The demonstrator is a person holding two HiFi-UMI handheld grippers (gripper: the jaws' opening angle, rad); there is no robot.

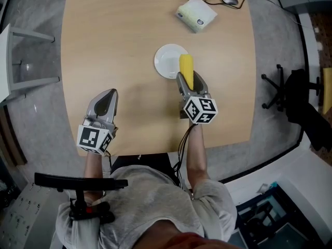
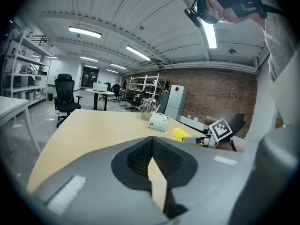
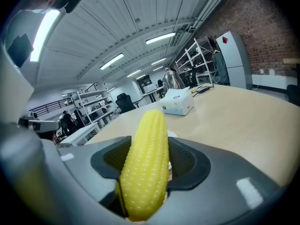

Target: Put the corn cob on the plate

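Now the right gripper (image 1: 189, 82) clamps the corn cob (image 1: 185, 65) over the plate (image 1: 165, 61), left gripper (image 1: 109, 93) closed

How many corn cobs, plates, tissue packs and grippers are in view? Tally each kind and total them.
corn cob: 1
plate: 1
tissue pack: 1
grippers: 2 (left gripper, right gripper)
Total: 5

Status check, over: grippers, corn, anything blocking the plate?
Right gripper shut on corn cob, tip at rim of plate. Left gripper shut, empty. Nothing blocking the plate.
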